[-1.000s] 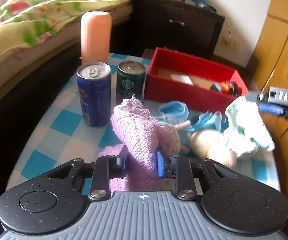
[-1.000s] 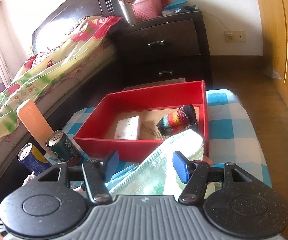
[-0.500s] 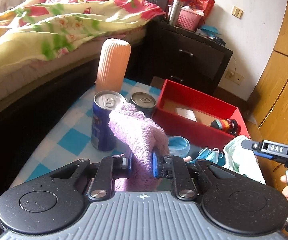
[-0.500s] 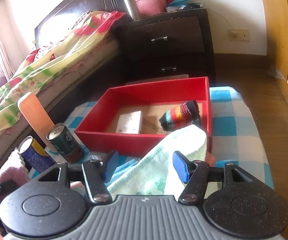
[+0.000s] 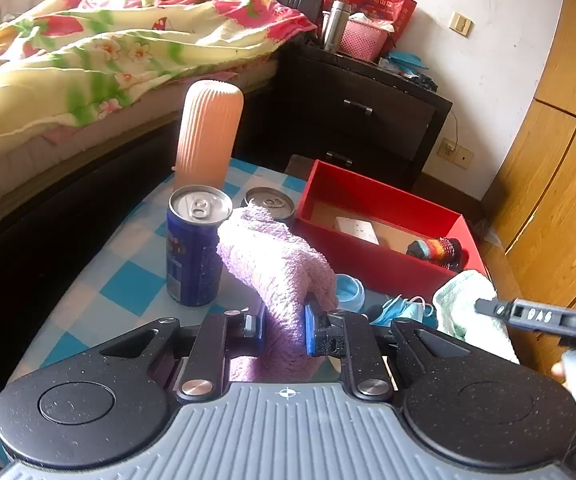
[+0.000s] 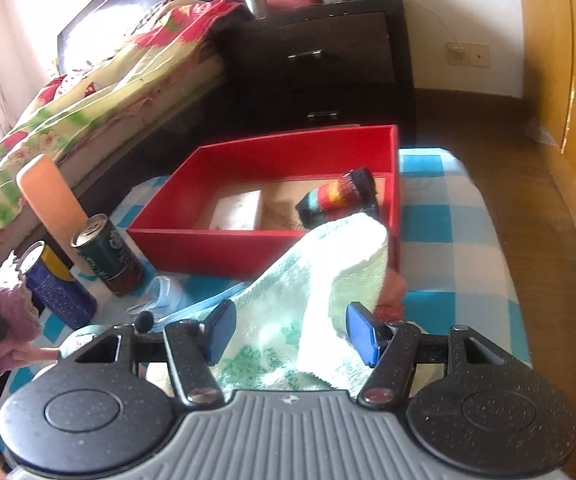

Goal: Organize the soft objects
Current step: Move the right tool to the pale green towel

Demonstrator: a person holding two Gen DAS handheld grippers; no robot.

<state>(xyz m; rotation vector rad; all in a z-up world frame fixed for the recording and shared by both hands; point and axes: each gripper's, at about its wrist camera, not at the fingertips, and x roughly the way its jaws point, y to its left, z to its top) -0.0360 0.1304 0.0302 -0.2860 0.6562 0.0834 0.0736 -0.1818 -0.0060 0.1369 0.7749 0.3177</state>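
The left gripper pinched the limp purple towel at a bunched fold, while the right gripper clasped the equally floppy, light green towel mid-bundle.

I made out little lettering. The dark green can near the tabletop's left edge carried the round Starbucks emblem. The right gripper's finger bore raised letters like "DAS". The blue can's print was unreadable.
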